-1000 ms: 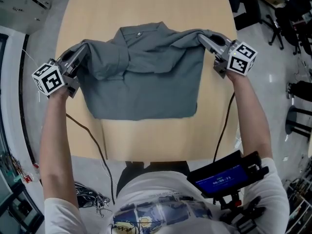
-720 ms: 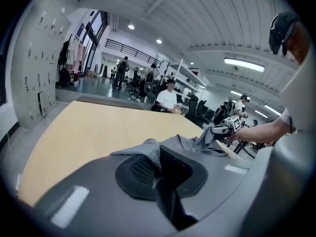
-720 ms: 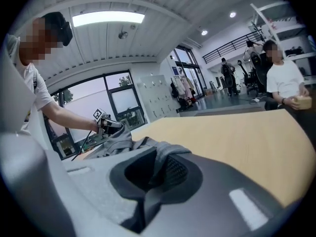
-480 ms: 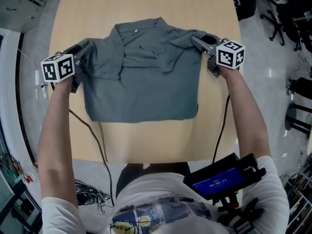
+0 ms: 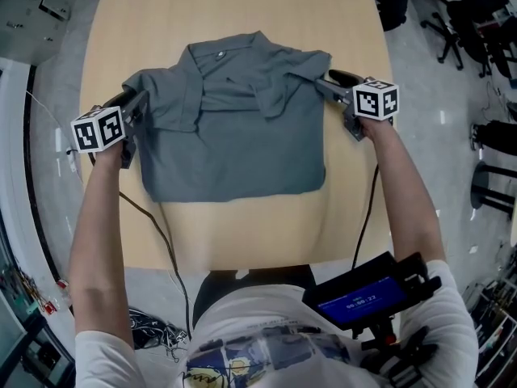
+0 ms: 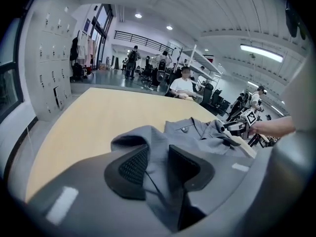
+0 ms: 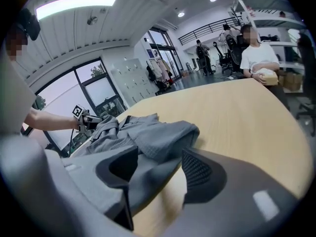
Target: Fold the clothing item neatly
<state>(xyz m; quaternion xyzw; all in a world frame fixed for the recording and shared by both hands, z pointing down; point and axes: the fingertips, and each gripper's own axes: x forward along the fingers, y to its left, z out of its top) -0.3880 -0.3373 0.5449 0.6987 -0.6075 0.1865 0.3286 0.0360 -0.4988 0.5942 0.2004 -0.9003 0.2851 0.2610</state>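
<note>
A grey collared shirt lies flat on the light wooden table, collar far from me, both sleeves folded in over the chest. My left gripper rests at the shirt's left shoulder edge. Its jaws have just been opening, and a fold of the shirt lies loose between the parted pads of the left gripper. My right gripper is at the right shoulder edge. Its jaws have just been opening wide, and in its own view the right gripper straddles the edge of the shirt without pressing it.
Black cables hang from both grippers over the table's near edge. Office chairs stand on the floor at the right. A seated person is beyond the table's far side. Bare tabletop surrounds the shirt.
Both grippers came down and brought the lifted shoulders onto the table. Their jaws went from shut on the cloth to parted, and the shirt now lies flat.
</note>
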